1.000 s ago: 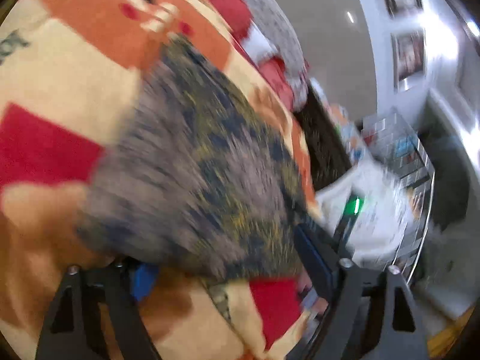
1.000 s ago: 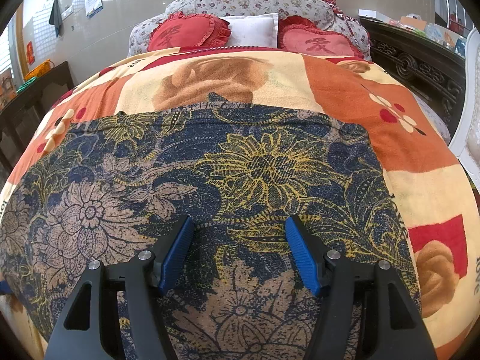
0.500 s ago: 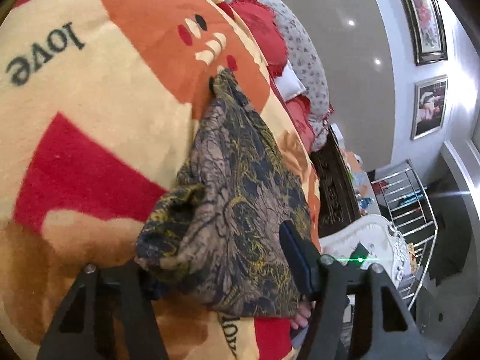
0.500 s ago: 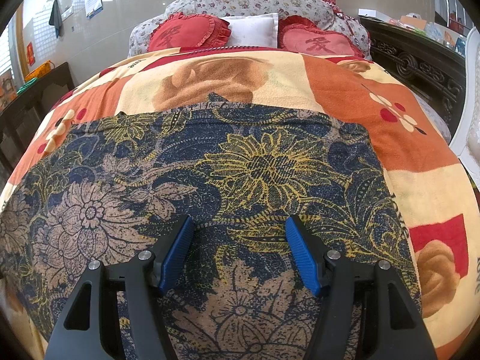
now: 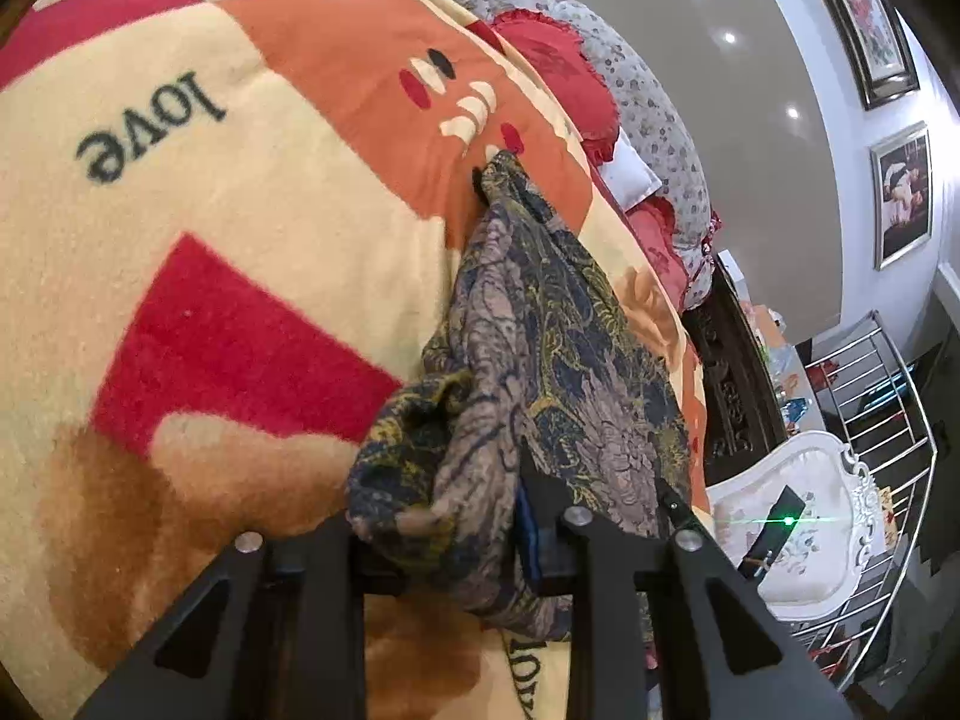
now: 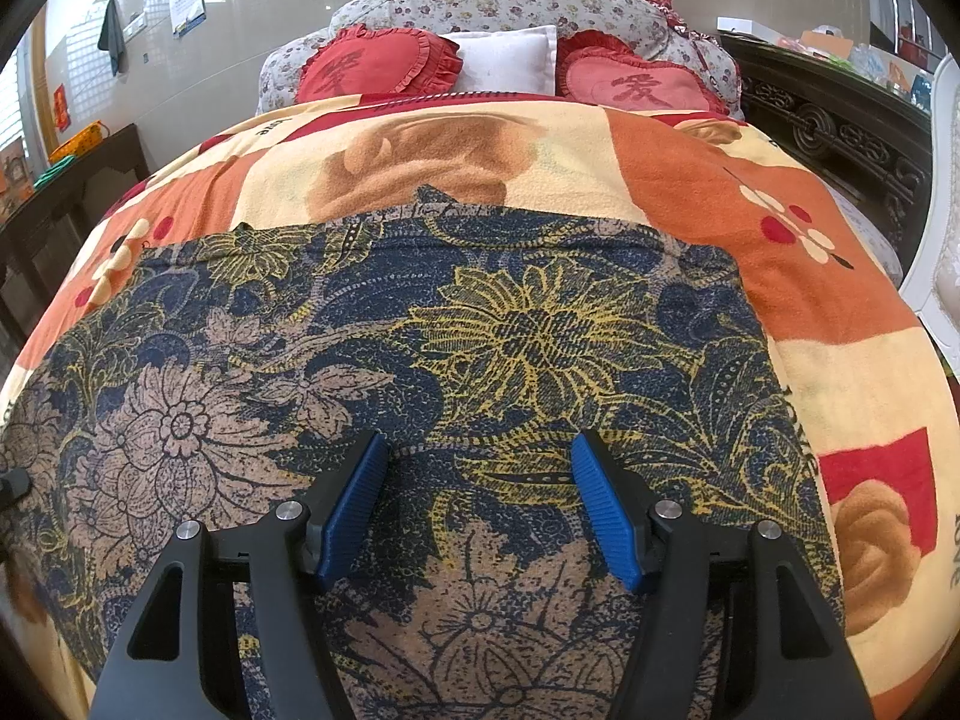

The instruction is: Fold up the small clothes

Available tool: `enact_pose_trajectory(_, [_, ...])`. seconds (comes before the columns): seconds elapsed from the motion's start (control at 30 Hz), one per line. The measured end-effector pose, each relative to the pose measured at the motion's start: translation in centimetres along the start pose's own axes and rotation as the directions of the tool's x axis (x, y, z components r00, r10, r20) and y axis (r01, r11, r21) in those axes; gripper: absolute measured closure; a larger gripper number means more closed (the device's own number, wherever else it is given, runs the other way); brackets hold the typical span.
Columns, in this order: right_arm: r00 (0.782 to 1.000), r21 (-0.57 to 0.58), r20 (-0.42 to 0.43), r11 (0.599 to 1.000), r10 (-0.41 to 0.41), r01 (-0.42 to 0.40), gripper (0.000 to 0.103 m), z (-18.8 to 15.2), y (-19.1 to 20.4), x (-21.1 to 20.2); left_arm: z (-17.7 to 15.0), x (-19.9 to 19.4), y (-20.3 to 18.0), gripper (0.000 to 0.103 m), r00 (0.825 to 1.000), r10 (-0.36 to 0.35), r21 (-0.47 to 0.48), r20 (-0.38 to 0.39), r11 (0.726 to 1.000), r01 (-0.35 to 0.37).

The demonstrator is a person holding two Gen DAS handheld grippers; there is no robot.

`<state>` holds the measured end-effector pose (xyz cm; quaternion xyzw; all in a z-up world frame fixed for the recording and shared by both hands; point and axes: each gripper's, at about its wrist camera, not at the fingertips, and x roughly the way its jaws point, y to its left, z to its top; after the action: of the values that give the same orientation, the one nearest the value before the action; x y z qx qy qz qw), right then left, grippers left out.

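A dark blue garment with yellow and tan flowers (image 6: 510,330) lies spread flat on a patchwork blanket (image 6: 750,222) over the bed. In the left wrist view the garment (image 5: 558,348) shows edge-on, its near corner bunched up. My left gripper (image 5: 450,540) has that bunched corner between its fingers; the jaws are closing and the cloth fills the gap. My right gripper (image 6: 480,504) stands open over the garment's near middle, blue pads (image 6: 354,504) wide apart, gripping nothing.
Two red heart cushions (image 6: 384,69) and a white pillow (image 6: 504,60) sit at the headboard. A dark carved cabinet (image 6: 840,132) runs along the bed's right side, with a white chair (image 5: 798,510) and a metal rack (image 5: 882,408) beyond.
The left jaws have narrowed onto the garment's bunched corner, and the left view has tilted and steadied. The right gripper and the spread cloth under it have not moved.
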<state>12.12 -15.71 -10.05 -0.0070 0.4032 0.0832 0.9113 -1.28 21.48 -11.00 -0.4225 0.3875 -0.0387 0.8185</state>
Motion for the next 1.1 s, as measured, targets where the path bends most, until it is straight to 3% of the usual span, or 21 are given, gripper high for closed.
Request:
enact_pose_trajectory(0.3, [1.0, 0.0, 0.0, 1.0, 0.0, 0.0, 0.032, -0.1, 0.0, 0.0, -0.2, -0.5, 0.0, 0.074, 0.999, 0.014, -0.014, 0.043, 1.0, -0.014])
enact_pose_trajectory(0.47, [1.0, 0.0, 0.001, 1.0, -0.001, 0.001, 0.032, -0.2, 0.0, 0.0, -0.5, -0.4, -1.2, 0.075, 0.996, 0.068, 0.027, 0.063, 0.997, -0.07])
enact_pose_trajectory(0.57, [1.0, -0.002, 0.0, 1.0, -0.005, 0.005, 0.032, -0.2, 0.0, 0.0, -0.7, -0.5, -3.5, 0.083, 0.984, 0.151, 0.142, 0.098, 0.976, -0.164])
enact_pose_trajectory(0.7, [0.999, -0.007, -0.033, 1.0, -0.013, 0.013, 0.031, 0.2, 0.2, 0.2, -2.1, -0.5, -7.4, 0.088, 0.95, 0.234, 0.333, 0.205, 0.896, -0.292])
enact_pose_trajectory(0.8, [0.991, -0.03, -0.131, 0.999, -0.017, 0.013, 0.031, 1.8, 0.6, 0.1, -3.4, -0.4, -10.1, 0.088, 0.936, 0.232, 0.453, 0.267, 0.827, -0.334])
enact_pose_trajectory(0.97, [0.98, 0.023, -0.104, 0.986, 0.169, -0.168, 0.032, 7.4, 2.5, -2.3, -6.1, 0.3, -14.4, 0.089, 0.936, 0.162, 0.647, 0.314, 0.684, -0.336])
enact_pose_trajectory(1.03, [0.945, 0.047, -0.106, 0.951, 0.308, -0.305, 0.032, 10.3, 4.3, -2.5, -6.8, 0.5, -15.5, 0.089, 0.939, 0.142, 0.684, 0.312, 0.653, -0.326])
enact_pose_trajectory(1.07, [0.918, 0.058, -0.117, 0.926, 0.378, -0.374, 0.032, 11.3, 5.3, -2.3, -7.1, 0.6, -15.9, 0.089, 0.942, 0.134, 0.699, 0.308, 0.639, -0.32])
enact_pose_trajectory(1.1, [0.872, 0.078, -0.139, 0.883, 0.469, -0.463, 0.032, 12.7, 6.6, -1.7, -7.3, 0.8, -16.3, 0.089, 0.944, 0.129, 0.71, 0.302, 0.631, -0.313])
